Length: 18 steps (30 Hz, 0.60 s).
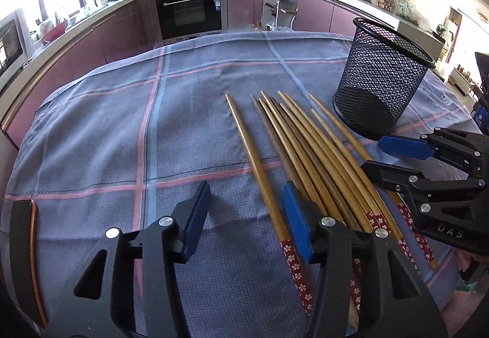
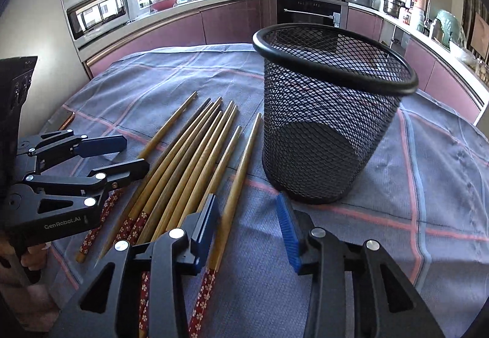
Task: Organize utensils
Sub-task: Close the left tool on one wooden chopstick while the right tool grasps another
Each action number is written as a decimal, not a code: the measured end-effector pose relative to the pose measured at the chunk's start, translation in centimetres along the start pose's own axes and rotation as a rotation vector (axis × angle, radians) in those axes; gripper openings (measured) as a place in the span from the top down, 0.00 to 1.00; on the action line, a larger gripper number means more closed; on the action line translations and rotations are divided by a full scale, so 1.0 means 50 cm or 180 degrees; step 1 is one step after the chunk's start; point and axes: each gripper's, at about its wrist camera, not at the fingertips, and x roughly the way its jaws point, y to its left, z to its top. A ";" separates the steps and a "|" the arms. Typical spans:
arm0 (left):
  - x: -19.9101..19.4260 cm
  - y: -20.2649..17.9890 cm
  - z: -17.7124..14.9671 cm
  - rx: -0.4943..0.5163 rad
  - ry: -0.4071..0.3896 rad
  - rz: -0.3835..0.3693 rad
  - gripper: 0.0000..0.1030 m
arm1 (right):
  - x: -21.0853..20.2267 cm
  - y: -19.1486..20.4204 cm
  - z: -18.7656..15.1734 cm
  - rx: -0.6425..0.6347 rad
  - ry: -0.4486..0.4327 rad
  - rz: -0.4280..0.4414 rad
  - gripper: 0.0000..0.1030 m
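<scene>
My left tongs (image 1: 247, 216) were wide open and held nothing, low over the brown wooden chopsticks with red flower ends (image 1: 308, 151) on the blue checked cloth (image 1: 107, 130). My right tongs (image 2: 249, 231) were wide open too, holding nothing. The black round wire-mesh cup (image 2: 330, 112) stood upright at about one o'clock from them, just beside the sticks.

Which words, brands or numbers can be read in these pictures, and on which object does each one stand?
"GenRobot.AI": on the body of the left gripper, seen from the right wrist view.
"DAS": on the body of the right gripper, left wrist view; the rest is cut off.
Labels on the oven and counter jars: too small to read.
</scene>
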 end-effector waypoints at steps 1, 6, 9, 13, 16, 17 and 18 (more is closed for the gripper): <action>0.003 -0.001 0.004 0.0005 0.0015 -0.0015 0.58 | 0.002 0.001 0.001 -0.0002 0.0002 0.0006 0.67; 0.018 -0.003 0.021 -0.0060 0.0034 -0.0060 0.75 | 0.005 -0.010 0.004 0.0084 0.0011 0.0111 0.91; 0.012 -0.004 0.020 -0.0152 0.0033 -0.0136 0.87 | 0.006 -0.015 0.004 0.0132 0.0005 0.0164 0.94; 0.002 0.000 0.016 -0.0257 0.0013 -0.0170 0.92 | -0.004 -0.021 0.001 0.0179 -0.0027 0.0264 0.95; -0.014 0.007 0.012 -0.0304 -0.0016 -0.0222 0.92 | -0.019 -0.027 -0.001 0.0195 -0.0089 0.0351 0.95; -0.022 0.009 0.011 -0.0309 -0.0034 -0.0251 0.92 | -0.027 -0.028 -0.001 0.0185 -0.0125 0.0386 0.95; -0.030 0.011 0.012 -0.0312 -0.0057 -0.0277 0.92 | -0.036 -0.029 -0.001 0.0182 -0.0156 0.0425 0.95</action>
